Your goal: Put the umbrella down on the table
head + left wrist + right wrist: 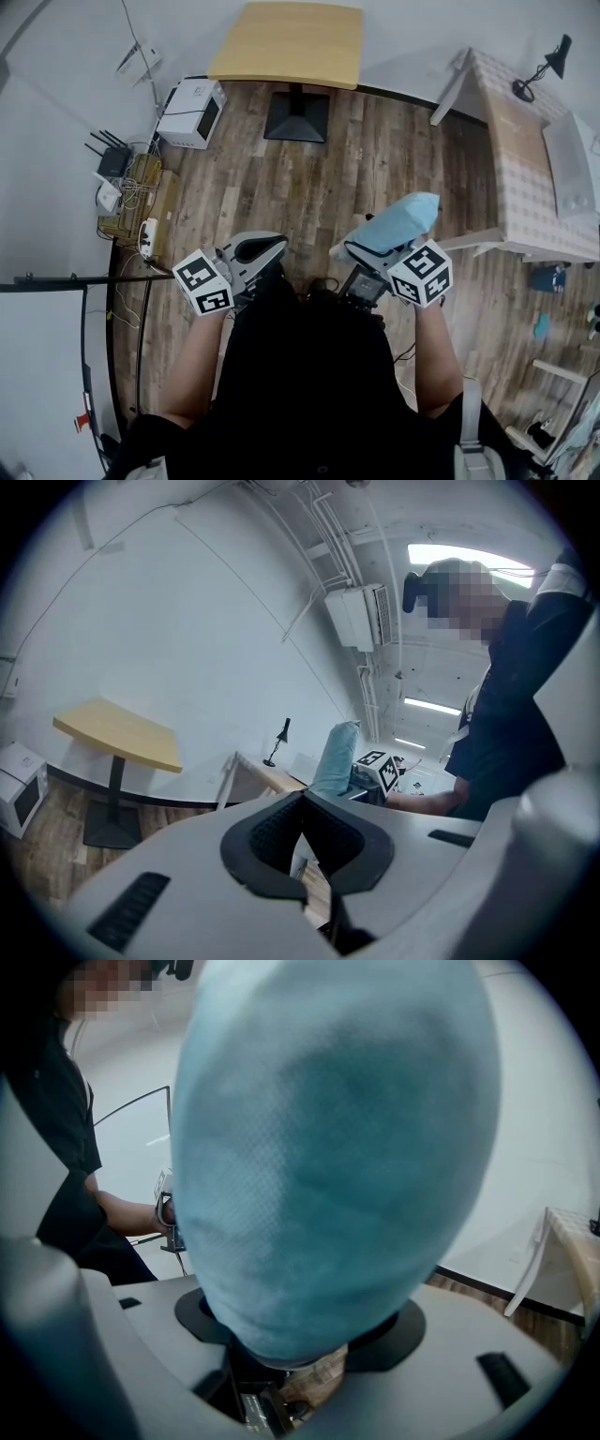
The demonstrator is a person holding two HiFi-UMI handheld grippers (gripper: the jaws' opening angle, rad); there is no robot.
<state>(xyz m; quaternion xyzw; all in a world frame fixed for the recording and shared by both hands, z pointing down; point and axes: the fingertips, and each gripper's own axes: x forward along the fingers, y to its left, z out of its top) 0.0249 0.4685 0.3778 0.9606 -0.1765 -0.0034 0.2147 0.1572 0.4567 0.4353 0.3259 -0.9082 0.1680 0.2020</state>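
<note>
A light blue folded umbrella [403, 223] is held over the wooden floor, with my right gripper [375, 248] shut on it. In the right gripper view the umbrella [328, 1147] fills most of the picture and rises out from between the jaws of my right gripper [300, 1354]. My left gripper [255, 249] hangs level with it on the left, shut and holding nothing. In the left gripper view the jaw tips of the left gripper [301, 801] meet, and the umbrella [335, 757] stands upright beyond them. The table with the checked cloth [525, 159] lies to the right.
A yellow-topped pedestal table [286, 42] stands ahead by the wall. A black desk lamp [548, 61] and a grey flat object [567, 164] sit on the checked table. A white microwave [192, 112], routers and cables [122, 183] line the left wall.
</note>
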